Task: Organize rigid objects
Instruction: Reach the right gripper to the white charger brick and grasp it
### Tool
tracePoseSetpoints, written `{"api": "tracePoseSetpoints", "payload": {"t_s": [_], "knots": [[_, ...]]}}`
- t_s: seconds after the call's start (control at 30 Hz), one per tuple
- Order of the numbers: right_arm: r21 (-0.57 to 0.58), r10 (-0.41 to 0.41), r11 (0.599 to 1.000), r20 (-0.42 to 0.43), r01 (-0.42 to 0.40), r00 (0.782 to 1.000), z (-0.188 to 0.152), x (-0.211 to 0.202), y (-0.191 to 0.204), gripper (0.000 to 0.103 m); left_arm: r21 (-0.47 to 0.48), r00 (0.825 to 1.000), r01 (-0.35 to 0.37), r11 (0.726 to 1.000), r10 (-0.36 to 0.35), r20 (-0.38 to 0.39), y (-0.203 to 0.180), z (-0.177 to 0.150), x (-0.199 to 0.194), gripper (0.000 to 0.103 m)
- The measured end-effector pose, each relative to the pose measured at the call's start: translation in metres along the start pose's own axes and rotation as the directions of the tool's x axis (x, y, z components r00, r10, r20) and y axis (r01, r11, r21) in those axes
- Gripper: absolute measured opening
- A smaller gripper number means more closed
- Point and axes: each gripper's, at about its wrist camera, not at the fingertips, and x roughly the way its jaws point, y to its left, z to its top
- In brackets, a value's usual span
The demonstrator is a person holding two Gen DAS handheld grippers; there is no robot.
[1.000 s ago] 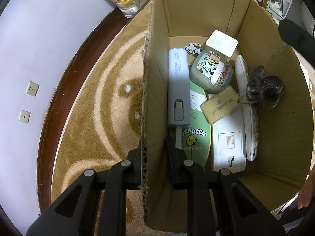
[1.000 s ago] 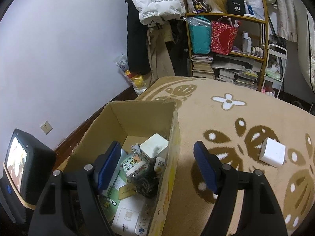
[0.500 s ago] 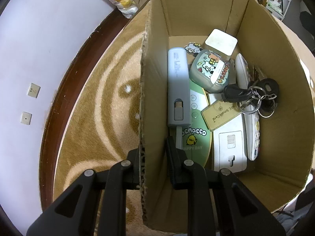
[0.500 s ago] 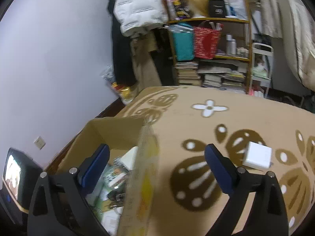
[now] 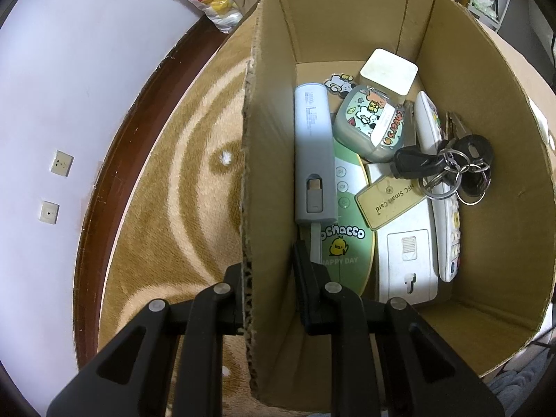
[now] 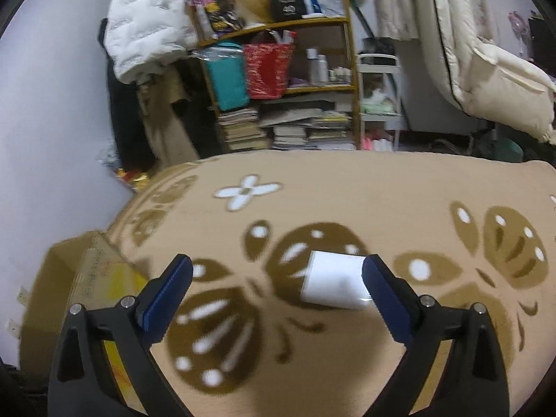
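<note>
My left gripper (image 5: 269,274) is shut on the left wall of an open cardboard box (image 5: 267,180) that stands on the rug. Inside lie a grey power bank (image 5: 314,153), a sticker-covered case (image 5: 373,127), a white cube (image 5: 388,71), a bunch of keys (image 5: 448,166), an NFC card (image 5: 391,201), a white remote (image 5: 443,208) and a green card (image 5: 347,243). My right gripper (image 6: 278,288) is open and empty, above the rug. A white charger block (image 6: 335,285) lies on the rug between its fingers, close to the right finger (image 6: 387,299).
The box also shows at the lower left of the right wrist view (image 6: 80,278). A tan rug with brown butterfly patterns (image 6: 347,215) covers the floor. A cluttered shelf with bags and books (image 6: 278,80) stands at the back. A white wall with sockets (image 5: 52,104) is on the left.
My right gripper has swung away from the box to the right, and the white charger block now sits between its fingers. The keys now lie still in the box. My left gripper holds unchanged.
</note>
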Motion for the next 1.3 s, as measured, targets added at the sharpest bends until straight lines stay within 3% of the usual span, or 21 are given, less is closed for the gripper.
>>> {"api": "tracePoseSetpoints", "payload": {"t_s": [0.33, 0.63, 0.77, 0.87, 1.1, 1.3], "knots": [[0.013, -0.090, 0.996, -0.064, 0.091, 0.994, -0.010, 0.046, -0.032, 0.097, 0.007, 1.000, -0.004, 1.000, 0.004, 0.002, -0.002, -0.002, -0.003, 0.020], [0.060, -0.092, 0.993, -0.114, 0.099, 0.989, -0.020, 0.073, -0.051, 0.096, 0.011, 1.000, -0.010, 1.000, 0.010, 0.002, -0.004, -0.002, -0.005, 0.020], [0.071, -0.095, 0.992, -0.146, 0.106, 0.985, -0.025, 0.083, -0.052, 0.087, 0.012, 1.000, -0.012, 1.000, 0.012, -0.001, -0.005, -0.002, -0.005, 0.020], [0.071, -0.086, 0.993, -0.142, 0.096, 0.986, -0.026, 0.084, -0.052, 0.082, 0.015, 1.000, -0.017, 1.000, 0.017, -0.002, -0.006, -0.001, -0.005, 0.020], [0.054, -0.136, 0.988, -0.132, 0.144, 0.982, -0.030, 0.082, -0.043, 0.081, 0.022, 1.000, -0.027, 0.999, 0.027, 0.000, -0.010, -0.001, -0.005, 0.020], [0.069, -0.131, 0.988, -0.121, 0.140, 0.984, -0.026, 0.062, -0.035, 0.081, 0.021, 1.000, -0.029, 0.999, 0.029, 0.001, -0.012, -0.002, -0.005, 0.020]]}}
